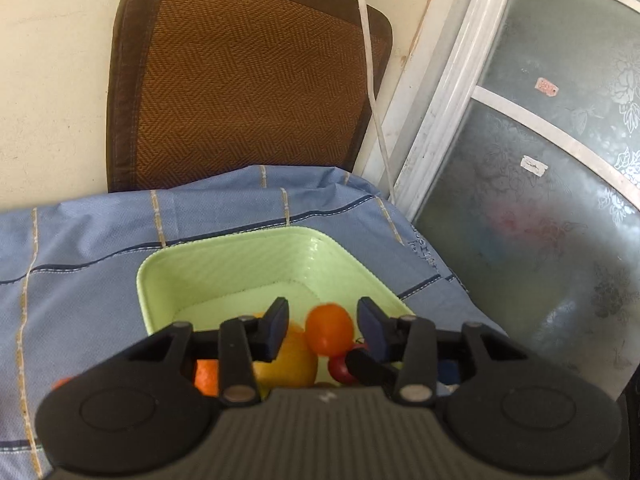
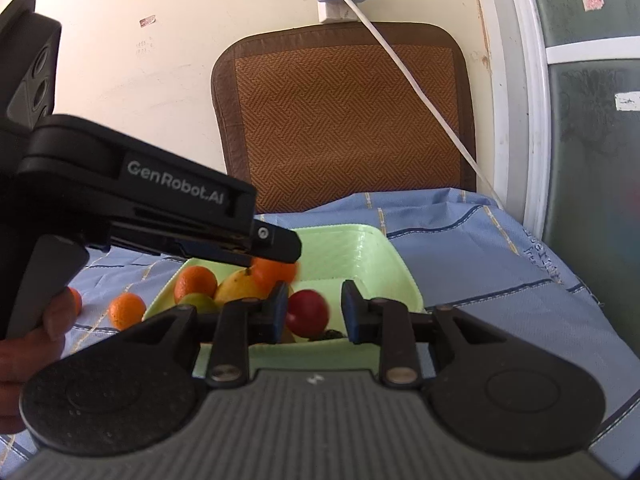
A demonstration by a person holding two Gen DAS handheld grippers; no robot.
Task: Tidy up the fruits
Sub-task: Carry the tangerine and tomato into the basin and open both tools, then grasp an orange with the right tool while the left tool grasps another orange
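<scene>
Green basket [image 2: 360, 248] holds fruit; both grippers [image 1: 323, 330] [image 2: 314, 312] hang released, empty (nothing pinched), so the loose orange [image 2: 127, 311] near the cloth's edge may roll off.

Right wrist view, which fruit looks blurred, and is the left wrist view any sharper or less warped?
Right wrist view: the red fruit and the orange under the left claw are smeared; the woven mat is crisp. Left wrist view: the orange is soft-edged and the window frame bows from fisheye distortion. No harsh glare in either view.
</scene>
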